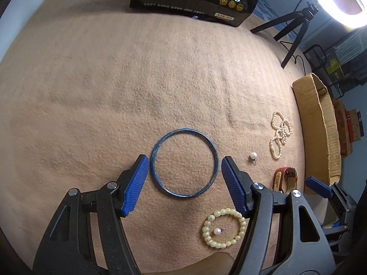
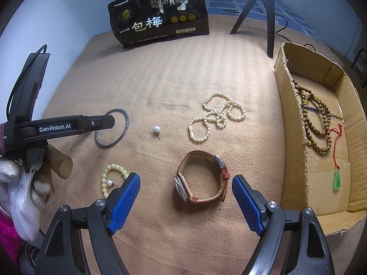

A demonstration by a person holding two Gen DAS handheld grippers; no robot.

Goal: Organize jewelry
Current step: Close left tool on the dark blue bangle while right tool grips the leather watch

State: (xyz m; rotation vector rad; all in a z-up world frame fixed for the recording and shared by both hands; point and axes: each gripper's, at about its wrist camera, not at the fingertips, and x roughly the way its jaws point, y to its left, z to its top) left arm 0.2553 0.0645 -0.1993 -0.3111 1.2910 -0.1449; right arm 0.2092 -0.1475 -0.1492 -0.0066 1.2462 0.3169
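Observation:
A blue bangle (image 1: 183, 163) lies flat on the tan cloth between the open jaws of my left gripper (image 1: 183, 167); it also shows in the right wrist view (image 2: 111, 128). My right gripper (image 2: 185, 183) is open around a red-strap watch (image 2: 201, 176), apart from it. A pearl necklace (image 2: 218, 116), two pearl studs (image 2: 157, 129) (image 2: 109, 183) and a cream bead bracelet (image 2: 110, 176) lie loose on the cloth. The cardboard box (image 2: 291, 105) at the right holds a brown bead string (image 2: 316, 123) and a green pendant on a red cord (image 2: 336, 178).
A black snack bag (image 2: 160, 13) stands at the back. A black tripod (image 2: 263, 11) stands at the back right near the box. The left gripper's body (image 2: 57, 127) reaches in from the left in the right wrist view.

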